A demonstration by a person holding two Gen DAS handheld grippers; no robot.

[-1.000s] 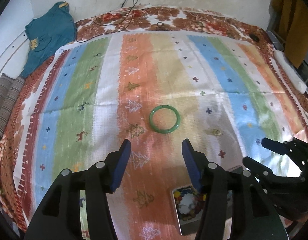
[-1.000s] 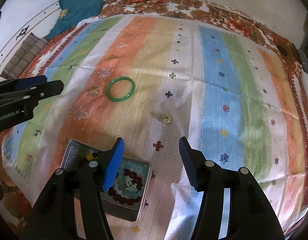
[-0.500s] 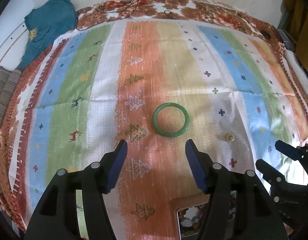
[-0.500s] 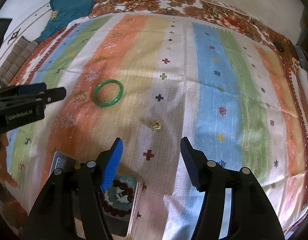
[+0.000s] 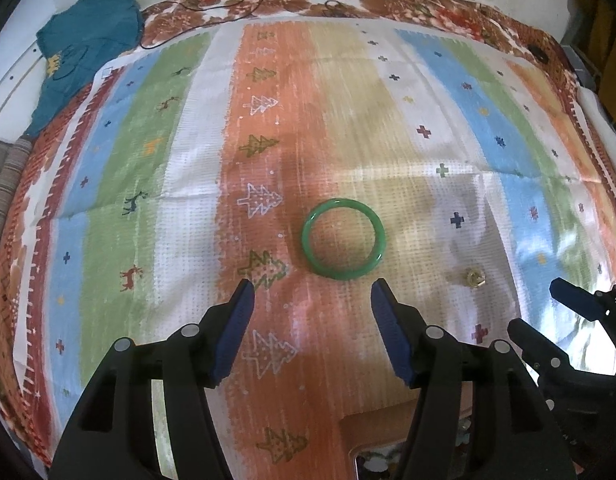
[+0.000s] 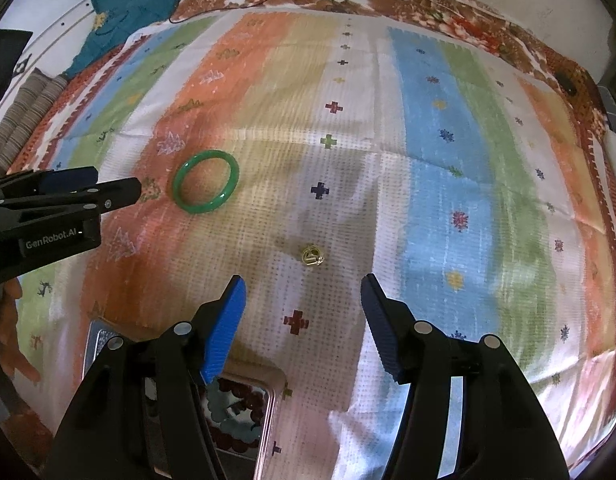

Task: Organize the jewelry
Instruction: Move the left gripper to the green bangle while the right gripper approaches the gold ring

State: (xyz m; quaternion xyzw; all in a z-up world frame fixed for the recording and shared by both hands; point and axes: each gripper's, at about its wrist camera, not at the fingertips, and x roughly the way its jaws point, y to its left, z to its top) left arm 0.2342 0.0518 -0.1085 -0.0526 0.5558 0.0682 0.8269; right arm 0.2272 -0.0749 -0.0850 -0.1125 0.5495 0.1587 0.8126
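Through the left wrist camera, my left gripper (image 5: pixel 311 294) hangs with its fingers apart and nothing between them, just short of the green bangle (image 5: pixel 343 239) lying flat on the striped cloth (image 5: pixel 148 152); a small gold ring (image 5: pixel 475 277) sits off to its right. Through the right wrist camera, my right gripper (image 6: pixel 302 292) is likewise spread and empty, the ring just ahead of its tips. The jewelry box (image 6: pixel 244 408) below already holds beaded bracelets. I judge two loose pieces are left to pick up.

Green bangle (image 5: pixel 343 239), gold ring (image 6: pixel 311 255), pastel-striped cloth (image 5: pixel 188 152) with tree motifs.
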